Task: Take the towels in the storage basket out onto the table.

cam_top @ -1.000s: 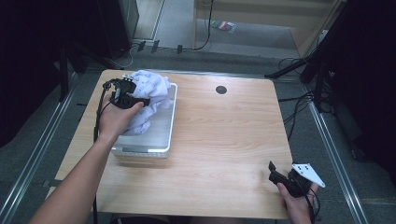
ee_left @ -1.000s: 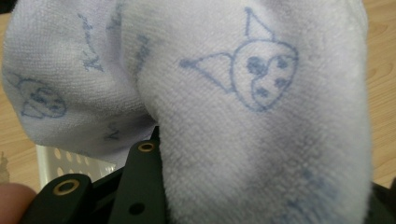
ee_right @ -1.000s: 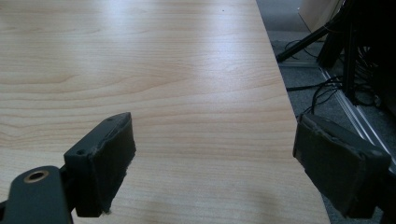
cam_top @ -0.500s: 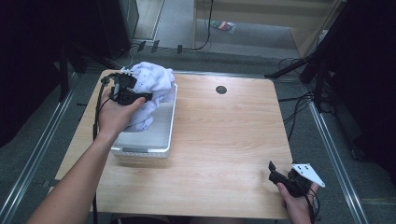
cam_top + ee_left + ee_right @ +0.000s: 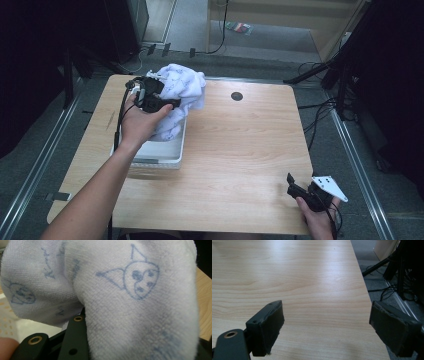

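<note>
A white towel (image 5: 182,92) with blue drawings hangs bunched above the far end of a white tray (image 5: 155,152) at the table's left. My left gripper (image 5: 167,102) is shut on the towel and holds it off the tray. In the left gripper view the towel (image 5: 140,302) drapes over the jaws, and one black jaw shows beneath it. My right gripper (image 5: 295,185) rests low near the table's front right corner. It is open, and in its own view my right gripper (image 5: 325,322) has bare wood between its pads.
The wooden table (image 5: 240,145) has a black round hole (image 5: 237,96) near its far edge. Its right edge (image 5: 364,297) runs close to my right gripper. Cables and dark stands sit on the floor beyond the table.
My left gripper has lifted the towel higher and pulled it toward the far right, so more of it is out of the tray. The right gripper has not moved.
</note>
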